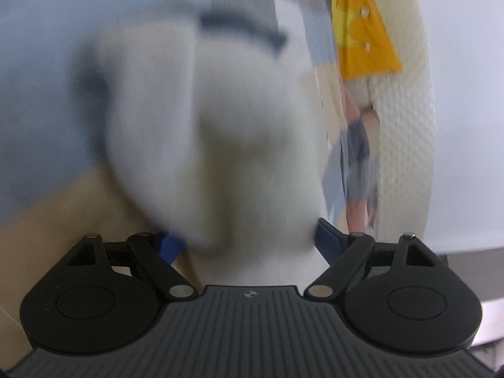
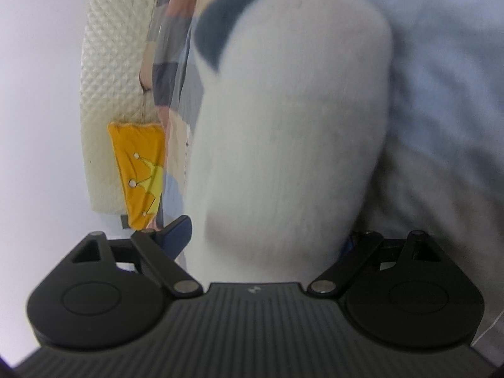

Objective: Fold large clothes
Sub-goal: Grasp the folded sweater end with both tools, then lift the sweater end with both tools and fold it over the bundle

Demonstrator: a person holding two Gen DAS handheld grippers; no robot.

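Note:
A white garment with dark navy trim fills both wrist views, blurred by motion. In the left wrist view the white cloth [image 1: 217,145] bulges up between the blue fingers and hides their tips; my left gripper [image 1: 249,239] is shut on it. In the right wrist view the same white cloth [image 2: 289,119] with its navy trim [image 2: 220,28] rises from between the fingers; my right gripper [image 2: 267,239] is shut on it. The garment hangs lifted, held at two points.
A cream textured bed headboard [image 1: 406,119] [image 2: 110,78], a yellow-orange pillow with a crown print [image 1: 362,37] [image 2: 141,170] and patchwork bedding [image 2: 170,63] stand sideways behind. Light blue-grey sheet [image 2: 447,63] lies to the right; a tan surface [image 1: 63,220] lies at the left.

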